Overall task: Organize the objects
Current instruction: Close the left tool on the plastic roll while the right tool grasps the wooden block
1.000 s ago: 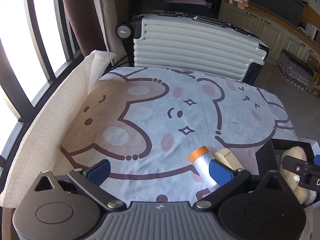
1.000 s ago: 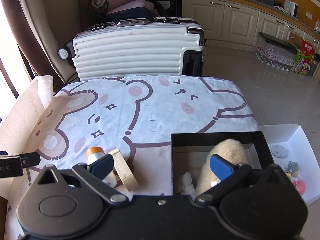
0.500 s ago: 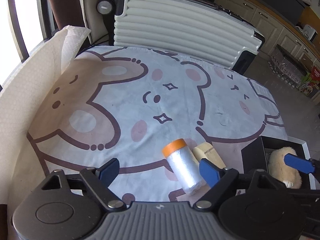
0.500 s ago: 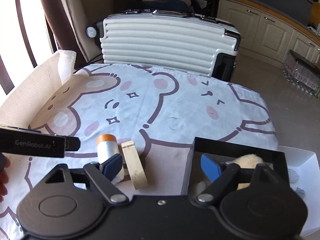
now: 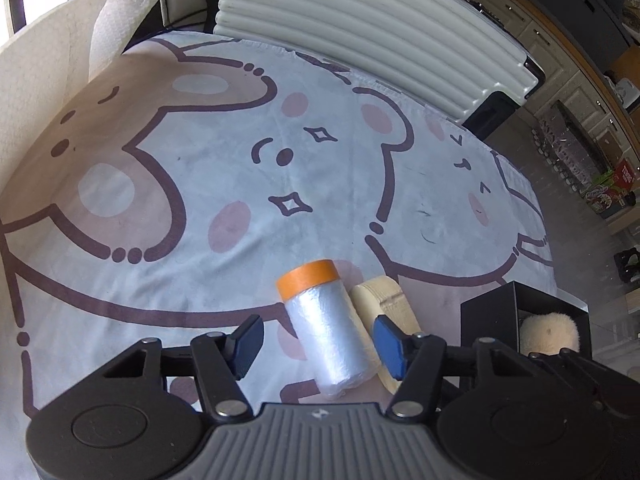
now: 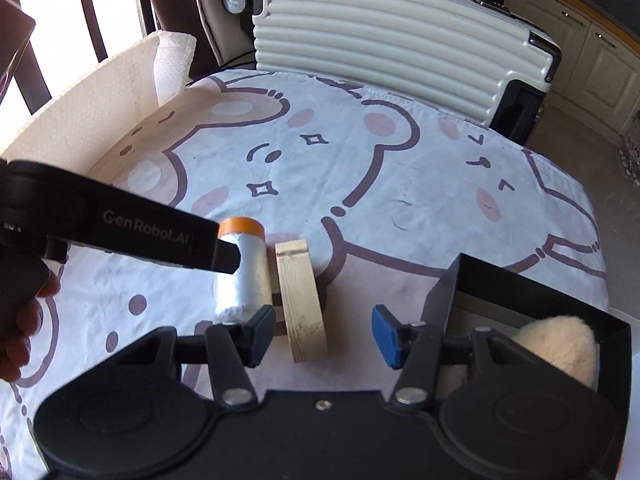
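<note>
A silvery roll with an orange end [image 5: 326,320] lies on the bear-print cloth, next to a beige tape roll [image 5: 384,304] standing on edge. My left gripper [image 5: 318,344] is open, its fingers on either side of the silvery roll's near end. In the right wrist view the silvery roll [image 6: 242,276] and the tape roll [image 6: 302,300] lie side by side. My right gripper [image 6: 322,334] is open and empty with the tape roll between its fingers. A black box [image 6: 532,288] at right holds a cream plush toy [image 6: 560,344].
A white ribbed suitcase [image 6: 400,40] stands behind the table's far edge. A beige foam sheet [image 6: 80,120] rises along the left side. The left gripper's body [image 6: 120,228] crosses the right wrist view at left. Kitchen cabinets [image 5: 580,60] are at far right.
Both grippers have moved left and down toward the two rolls. The left gripper now straddles the silvery roll; the right gripper has left the black box and now straddles the tape roll.
</note>
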